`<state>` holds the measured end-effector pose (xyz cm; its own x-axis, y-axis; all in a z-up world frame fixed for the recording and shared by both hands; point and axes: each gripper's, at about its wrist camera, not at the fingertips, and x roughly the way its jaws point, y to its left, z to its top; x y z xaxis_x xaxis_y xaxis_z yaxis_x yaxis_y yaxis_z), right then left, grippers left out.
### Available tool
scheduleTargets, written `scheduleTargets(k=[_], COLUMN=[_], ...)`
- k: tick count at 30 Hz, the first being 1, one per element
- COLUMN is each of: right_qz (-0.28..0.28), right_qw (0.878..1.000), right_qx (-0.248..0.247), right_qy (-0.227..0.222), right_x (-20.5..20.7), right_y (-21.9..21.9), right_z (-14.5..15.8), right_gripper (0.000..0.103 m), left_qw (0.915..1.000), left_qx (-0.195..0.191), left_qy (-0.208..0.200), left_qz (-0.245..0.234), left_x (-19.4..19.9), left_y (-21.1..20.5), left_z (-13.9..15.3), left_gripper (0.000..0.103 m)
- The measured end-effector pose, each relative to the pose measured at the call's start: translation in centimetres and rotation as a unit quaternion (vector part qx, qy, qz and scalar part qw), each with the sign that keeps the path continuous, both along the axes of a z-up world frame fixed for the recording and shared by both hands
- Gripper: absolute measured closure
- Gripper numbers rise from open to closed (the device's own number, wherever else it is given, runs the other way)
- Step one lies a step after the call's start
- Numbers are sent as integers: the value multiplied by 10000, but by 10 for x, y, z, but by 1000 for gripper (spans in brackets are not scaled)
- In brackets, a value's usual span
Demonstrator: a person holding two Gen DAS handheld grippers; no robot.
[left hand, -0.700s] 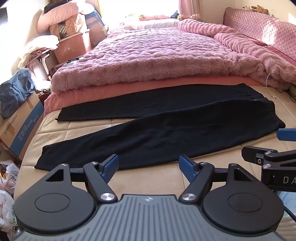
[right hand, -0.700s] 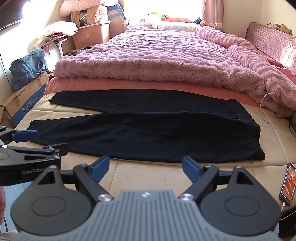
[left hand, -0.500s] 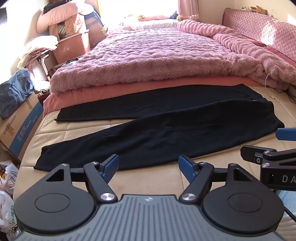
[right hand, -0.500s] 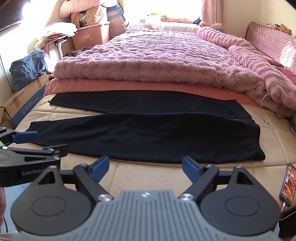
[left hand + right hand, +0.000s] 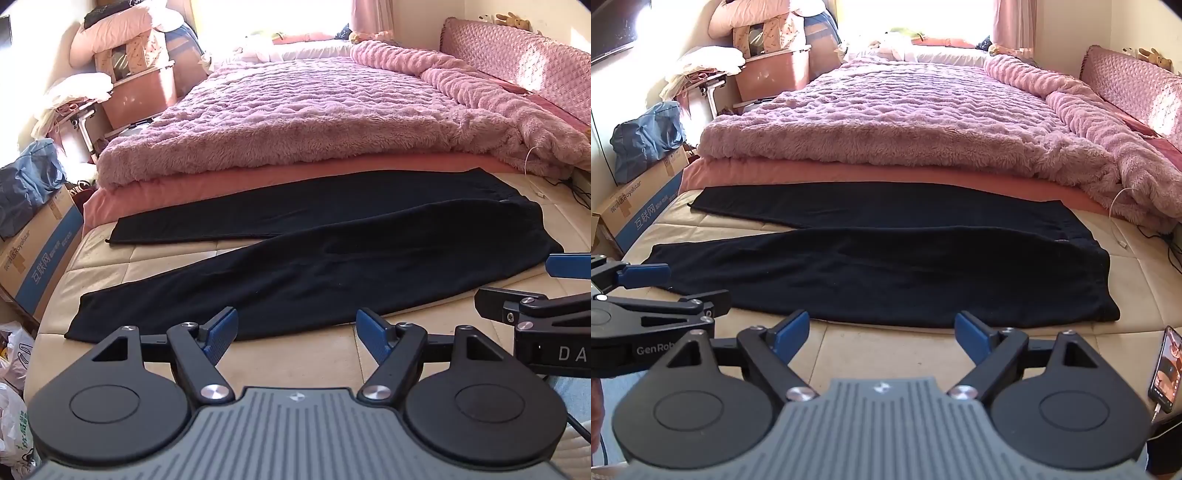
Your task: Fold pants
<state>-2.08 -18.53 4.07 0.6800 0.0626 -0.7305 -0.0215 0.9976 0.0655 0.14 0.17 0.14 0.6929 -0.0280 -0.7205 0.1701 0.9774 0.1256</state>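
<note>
Looked like the pre-grasp stage: nothing folded yet, both tools off the fabric. Left gripper (image 5: 297, 334) had its jaws spread wide and held nothing; right gripper (image 5: 881, 336) the same, wide apart and empty. Both sat on the near side of the mattress (image 5: 295, 354), just short of the cloth's near edge.

Pants (image 5: 332, 258) were black and lay flat on the beige mattress, waist at the right, legs running left. Legs were splayed in a V: the far leg lay along the pink blanket's (image 5: 314, 122) edge, the near leg angled toward the near-left corner. Fabric looked soft and matte, few wrinkles.

My read on the next move: pinch the near leg's hem with the left tool and the near waist corner with the right, then lift and carry it over onto the far leg. Thin cloth on a soft mattress, so the fingers would need to dig under the edge.
</note>
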Motion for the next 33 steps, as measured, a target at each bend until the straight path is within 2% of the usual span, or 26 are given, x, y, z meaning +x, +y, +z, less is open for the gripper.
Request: scheduleTargets(k=[33], right_qz=[22], right_qw=[10000], right_qx=[-21], right_qy=[-39], right_x=[-4], right_y=[0], right_z=[4], right_gripper=[21], left_qw=[10000], left_qx=[-21], left_qy=[-22], left_qz=[-14], left_x=[-2], left_y=[-2], left_z=[3], left_gripper=[18])
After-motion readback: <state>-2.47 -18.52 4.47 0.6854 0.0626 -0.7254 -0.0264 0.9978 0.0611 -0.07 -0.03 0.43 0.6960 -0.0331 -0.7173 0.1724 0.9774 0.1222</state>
